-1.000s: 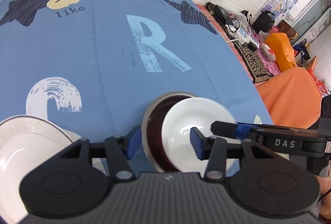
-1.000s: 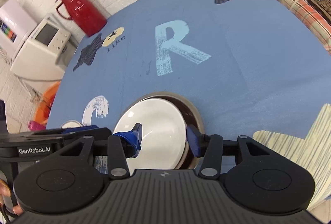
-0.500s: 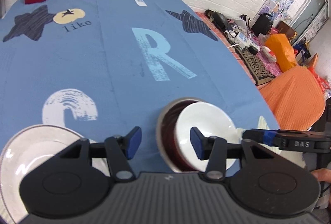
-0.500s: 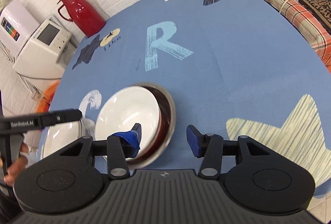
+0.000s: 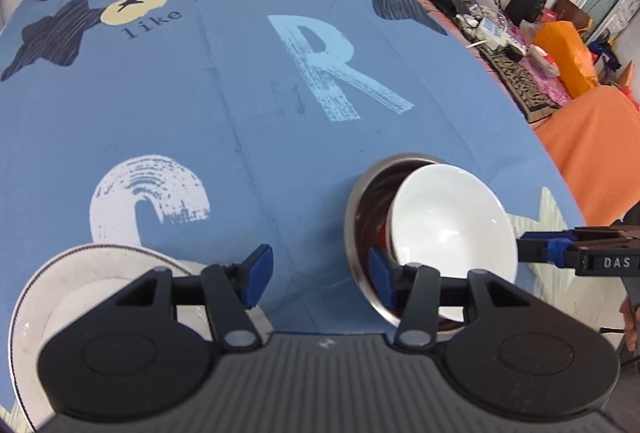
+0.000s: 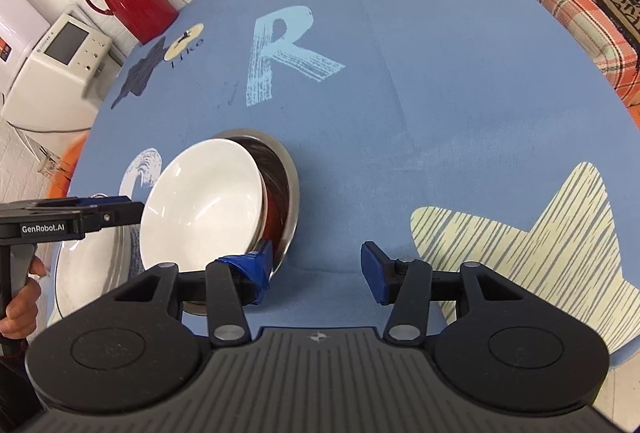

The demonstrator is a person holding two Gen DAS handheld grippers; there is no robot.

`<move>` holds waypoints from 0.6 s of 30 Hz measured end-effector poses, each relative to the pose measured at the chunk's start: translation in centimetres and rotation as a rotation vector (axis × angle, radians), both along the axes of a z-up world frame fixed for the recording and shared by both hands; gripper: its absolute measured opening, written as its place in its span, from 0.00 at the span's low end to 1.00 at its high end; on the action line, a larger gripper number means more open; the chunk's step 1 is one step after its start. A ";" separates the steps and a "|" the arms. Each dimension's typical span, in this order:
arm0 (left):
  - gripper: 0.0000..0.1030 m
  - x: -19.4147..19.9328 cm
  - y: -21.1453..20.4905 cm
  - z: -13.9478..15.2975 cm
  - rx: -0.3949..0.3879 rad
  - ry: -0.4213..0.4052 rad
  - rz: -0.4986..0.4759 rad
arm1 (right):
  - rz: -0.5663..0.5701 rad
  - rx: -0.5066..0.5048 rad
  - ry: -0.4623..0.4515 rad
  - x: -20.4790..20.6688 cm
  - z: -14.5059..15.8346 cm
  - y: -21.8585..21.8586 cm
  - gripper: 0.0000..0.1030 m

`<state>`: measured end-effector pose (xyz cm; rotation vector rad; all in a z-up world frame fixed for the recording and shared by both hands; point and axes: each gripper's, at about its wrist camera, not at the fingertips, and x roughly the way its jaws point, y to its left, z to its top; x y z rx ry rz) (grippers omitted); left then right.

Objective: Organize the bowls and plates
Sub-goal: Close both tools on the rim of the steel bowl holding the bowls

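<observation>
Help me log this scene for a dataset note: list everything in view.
white bowl: 1, white, tilted inside the metal bowl
metal bowl: 1, silver, on the tablecloth
plate: 1, white, near table edge
tablecloth: 1, blue, printed
thermos: 1, red, far edge
appliance: 1, white, beside table
left gripper: open
right gripper: open, one of its fingers at the bowls' rims
hand: 1, on a handle

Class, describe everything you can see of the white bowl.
The white bowl is glossy, plain and looks ceramic, round and shallow, empty inside. It sits tilted in the larger metal bowl, leaning over that bowl's rim towards the white plate. The right gripper is open, one finger near the bowl's rim; contact is unclear.
</observation>
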<state>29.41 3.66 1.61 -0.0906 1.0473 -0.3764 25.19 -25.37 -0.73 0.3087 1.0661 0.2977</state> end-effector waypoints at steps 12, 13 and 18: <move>0.48 1.1 -1.3 -1.8 0.030 0.034 -0.004 | -0.019 -0.003 0.033 0.8 -0.3 0.4 0.36; 0.48 1.1 -1.2 -1.8 0.028 0.034 -0.004 | -0.022 -0.003 0.041 0.9 -0.4 0.5 0.36; 0.48 1.0 -1.1 -1.8 0.028 0.034 -0.011 | -0.012 -0.015 0.042 1.4 -0.7 0.9 0.36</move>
